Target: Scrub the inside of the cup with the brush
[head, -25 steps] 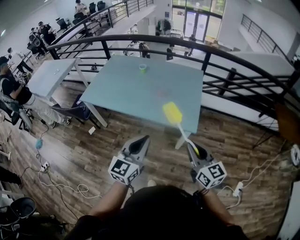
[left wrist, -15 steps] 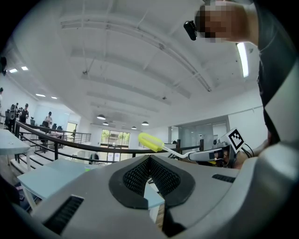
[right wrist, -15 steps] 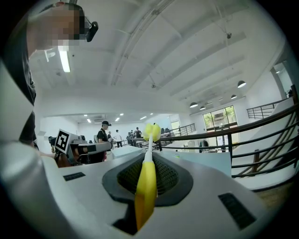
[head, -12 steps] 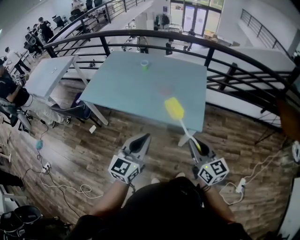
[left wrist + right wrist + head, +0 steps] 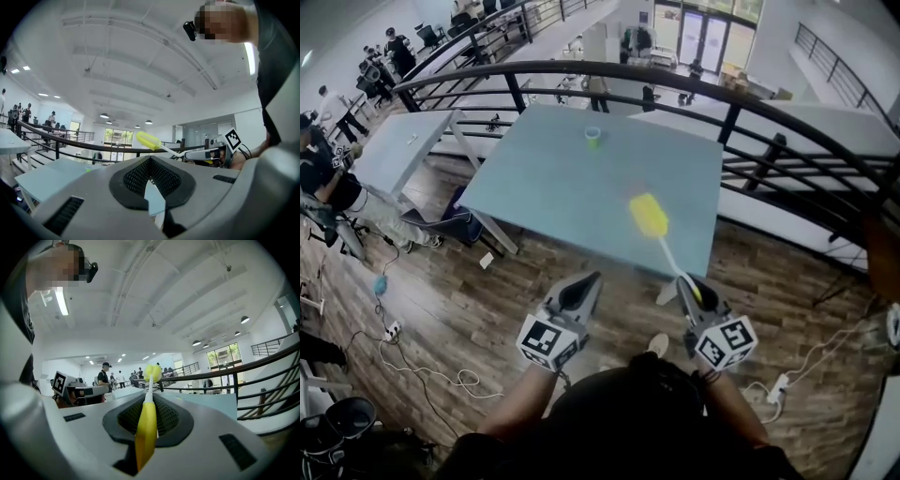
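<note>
A small green cup [image 5: 593, 137] stands near the far edge of a pale blue table [image 5: 553, 183]. My right gripper [image 5: 687, 285] is shut on the yellow handle of a brush [image 5: 649, 217], whose yellow head reaches over the table's near right part. In the right gripper view the brush [image 5: 148, 413] runs straight out between the jaws. My left gripper [image 5: 585, 284] is shut with nothing in it, short of the table's near edge. The left gripper view shows the brush [image 5: 148, 139] and the cup [image 5: 88, 168] ahead.
A curved black railing [image 5: 694, 89] runs behind and to the right of the table. A second table [image 5: 408, 145] stands at the left, with seated people [image 5: 323, 178] beside it. Cables and a power strip [image 5: 391, 333] lie on the wooden floor.
Both grippers, with the brush in the right one, have come closer to the table. The table and cup now sit nearer and larger in the head view.
</note>
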`<state>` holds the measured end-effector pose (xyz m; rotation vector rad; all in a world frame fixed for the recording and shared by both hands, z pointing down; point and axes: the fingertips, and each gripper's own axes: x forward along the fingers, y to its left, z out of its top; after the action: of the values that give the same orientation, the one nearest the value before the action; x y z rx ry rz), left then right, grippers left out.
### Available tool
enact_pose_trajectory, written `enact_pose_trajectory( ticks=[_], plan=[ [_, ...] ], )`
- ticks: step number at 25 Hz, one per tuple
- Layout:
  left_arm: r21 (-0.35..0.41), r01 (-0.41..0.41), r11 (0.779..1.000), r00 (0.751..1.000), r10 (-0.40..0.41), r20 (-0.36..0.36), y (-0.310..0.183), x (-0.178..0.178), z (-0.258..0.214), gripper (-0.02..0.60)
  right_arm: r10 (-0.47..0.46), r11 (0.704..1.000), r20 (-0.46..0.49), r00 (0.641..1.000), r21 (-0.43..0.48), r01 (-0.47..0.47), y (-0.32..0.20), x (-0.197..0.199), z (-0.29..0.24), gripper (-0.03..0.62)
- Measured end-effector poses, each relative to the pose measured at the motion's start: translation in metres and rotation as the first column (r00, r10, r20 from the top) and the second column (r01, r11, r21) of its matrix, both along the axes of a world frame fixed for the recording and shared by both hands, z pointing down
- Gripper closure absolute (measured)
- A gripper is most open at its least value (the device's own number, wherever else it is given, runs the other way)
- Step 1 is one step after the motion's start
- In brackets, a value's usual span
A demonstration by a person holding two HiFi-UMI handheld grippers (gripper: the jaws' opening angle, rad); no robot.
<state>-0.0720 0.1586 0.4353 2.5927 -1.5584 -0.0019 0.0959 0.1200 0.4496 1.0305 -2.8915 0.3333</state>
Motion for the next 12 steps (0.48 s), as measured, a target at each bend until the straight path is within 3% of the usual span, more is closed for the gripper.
enact_pose_trajectory(
  ticks=[12],
  plan=[
    [0.029,0.047,0.998,0.999,-0.047,0.003,-0.113,0.049,-0.010,0.581,-0.067,0.998,0.018,0.998,0.022,0.067,-0.121,0.044,-0.010,0.551]
  ],
)
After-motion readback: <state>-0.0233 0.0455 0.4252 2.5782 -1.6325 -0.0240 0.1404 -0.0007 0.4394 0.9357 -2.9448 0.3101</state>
